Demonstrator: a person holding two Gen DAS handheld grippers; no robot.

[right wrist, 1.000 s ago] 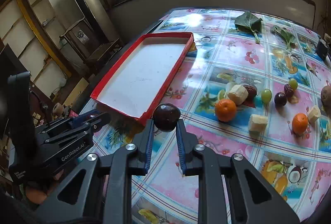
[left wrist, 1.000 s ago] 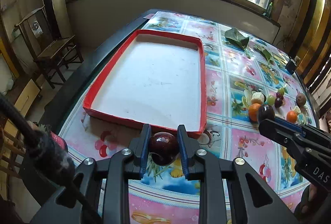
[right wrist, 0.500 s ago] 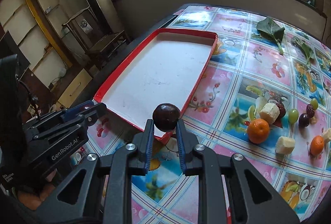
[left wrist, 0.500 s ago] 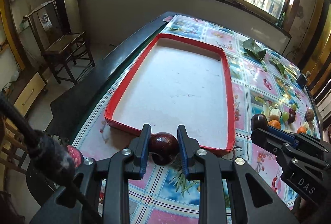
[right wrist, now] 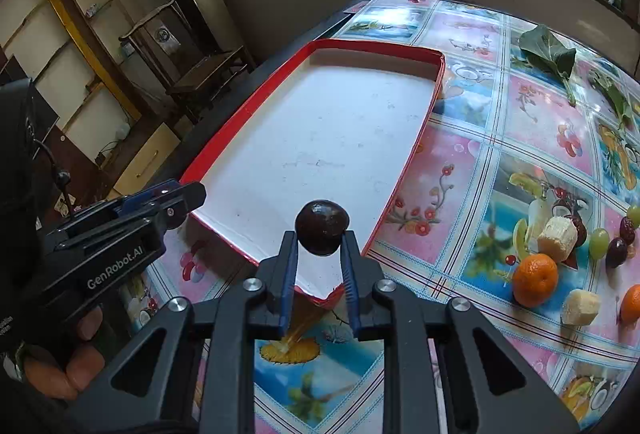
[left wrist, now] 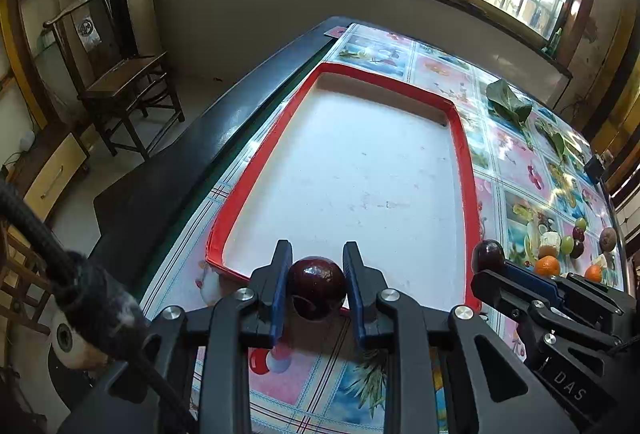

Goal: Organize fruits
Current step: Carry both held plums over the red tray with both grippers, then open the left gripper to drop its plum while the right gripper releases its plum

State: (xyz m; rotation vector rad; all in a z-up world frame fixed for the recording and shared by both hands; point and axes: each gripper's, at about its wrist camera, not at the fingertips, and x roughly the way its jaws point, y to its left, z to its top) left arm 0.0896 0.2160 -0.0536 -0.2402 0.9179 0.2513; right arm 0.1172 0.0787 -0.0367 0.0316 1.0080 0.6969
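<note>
- We read "GenRobot.AI" in white letters on the side of the left gripper (right wrist: 176, 199) where it shows in the right wrist view, and "DAS" on the body of the right gripper (left wrist: 490, 262) where it shows in the left wrist view.
- A round printed sign hangs on the back of a wooden chair (left wrist: 120, 81) at the far left; its writing is too small to read.
- The left gripper (left wrist: 316, 274) is clamped on a dark red plum (left wrist: 317, 288), pressed between its two blue pads.
- The right gripper (right wrist: 322, 246) pinches a second dark plum (right wrist: 322, 227) at its fingertips.
- Both plums hang over the near end of the red tray (left wrist: 466, 169): the left one above the near rim, the right one above the near right corner.
- The tray's white floor holds no fruit.
- The tray lies on a tablecloth (right wrist: 472, 169) printed with fruit pictures.
- Loose fruit lies well to the right of the tray: two oranges, the nearer one (right wrist: 535, 280), pale cut pieces (right wrist: 558, 238), a green grape (right wrist: 599, 242) and dark grapes (right wrist: 616, 252).
- A big green leaf (right wrist: 550, 53) lies far right.
- Compared with a second ago, both grippers have travelled left across the table toward the tray, each carrying its plum with an unchanged grip.
- The tray now fills the middle of both views, while the fruit pile sits further right.
</note>
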